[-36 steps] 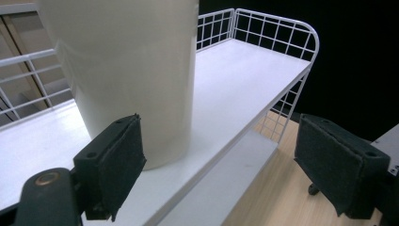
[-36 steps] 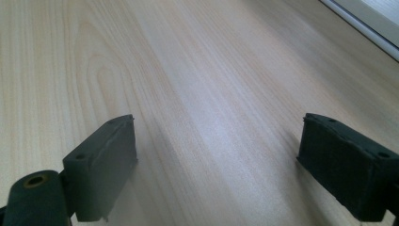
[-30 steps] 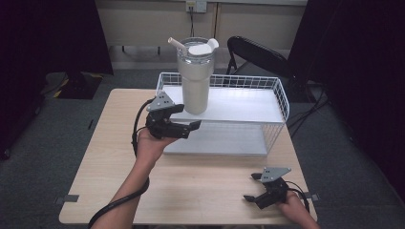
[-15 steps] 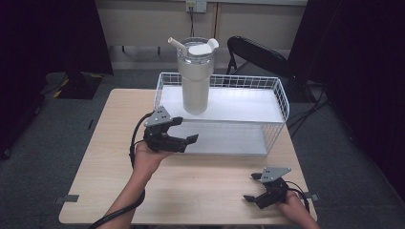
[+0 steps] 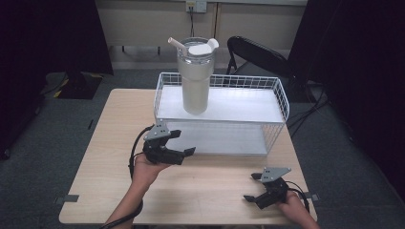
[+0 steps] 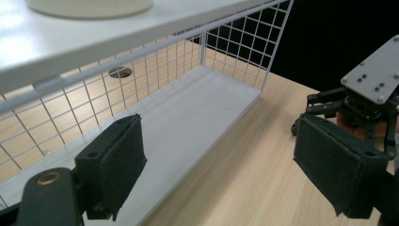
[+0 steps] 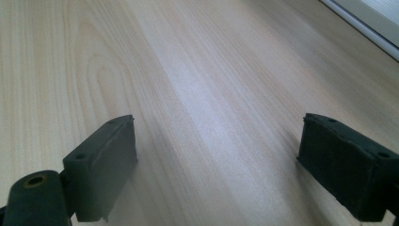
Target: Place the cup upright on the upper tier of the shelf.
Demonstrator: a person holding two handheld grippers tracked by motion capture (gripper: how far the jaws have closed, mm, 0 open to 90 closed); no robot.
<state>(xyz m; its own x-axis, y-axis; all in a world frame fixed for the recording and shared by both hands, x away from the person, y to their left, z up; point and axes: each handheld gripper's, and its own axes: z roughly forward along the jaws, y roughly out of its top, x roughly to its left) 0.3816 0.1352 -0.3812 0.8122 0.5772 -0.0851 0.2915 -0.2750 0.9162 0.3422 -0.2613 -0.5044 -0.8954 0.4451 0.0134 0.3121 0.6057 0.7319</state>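
tumbler (image 5: 196,76): upright on wire shelf (image 5: 282,98), near its edge
left gripper (image 5: 174,145): released, empty, just before shelf
right gripper (image 5: 254,187): released, empty
risk: nudged shelf could topple tumbler

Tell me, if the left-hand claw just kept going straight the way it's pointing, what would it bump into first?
Probably the white wire rack: the open left gripper aims into its lower level, so it would likely meet the bottom shelf first, though depth is hard to judge.

In the left gripper view, the tumbler (image 6: 89,5) on the wire rack's upper shelf (image 6: 141,26) is cut off by the top edge, leaving a sliver of its base. The high view crops both forearms below the desk (image 5: 215,191).
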